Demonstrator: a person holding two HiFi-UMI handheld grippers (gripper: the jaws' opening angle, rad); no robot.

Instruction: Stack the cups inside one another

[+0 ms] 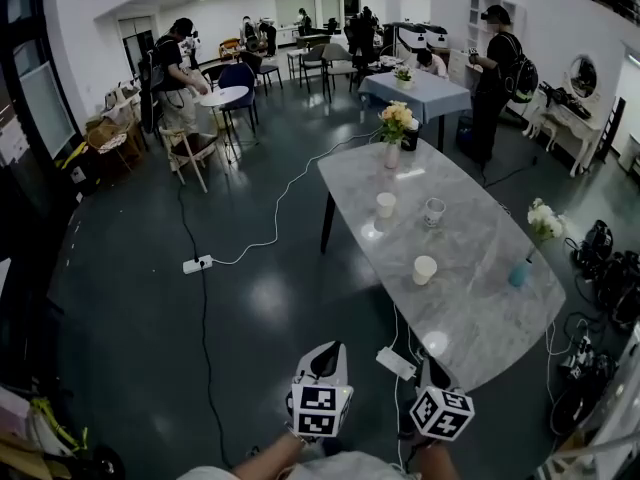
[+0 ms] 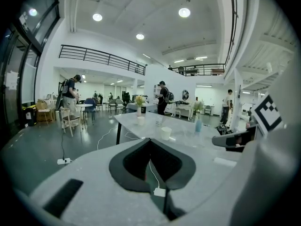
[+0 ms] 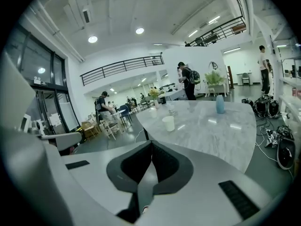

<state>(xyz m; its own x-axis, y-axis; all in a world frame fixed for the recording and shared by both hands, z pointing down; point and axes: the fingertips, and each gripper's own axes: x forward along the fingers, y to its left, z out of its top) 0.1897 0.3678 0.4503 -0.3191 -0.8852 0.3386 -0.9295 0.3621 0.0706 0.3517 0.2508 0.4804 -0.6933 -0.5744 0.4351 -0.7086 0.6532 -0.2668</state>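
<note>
Both grippers are hanging low over the dark floor, short of the marble table. The left gripper and the right gripper are each showing jaws pressed together, with nothing between them. The cups are standing well apart from them on the tabletop: the nearest cup alone toward the near end, and a white cup and a patterned mug side by side farther along. As I judge it, closed jaws arriving at that light nearest cup would be knocking it over rather than taking it, so they need to open first. A hard squeeze could be denting its wall. The power strip and its cable are lying underfoot and could be catching a step.
</note>
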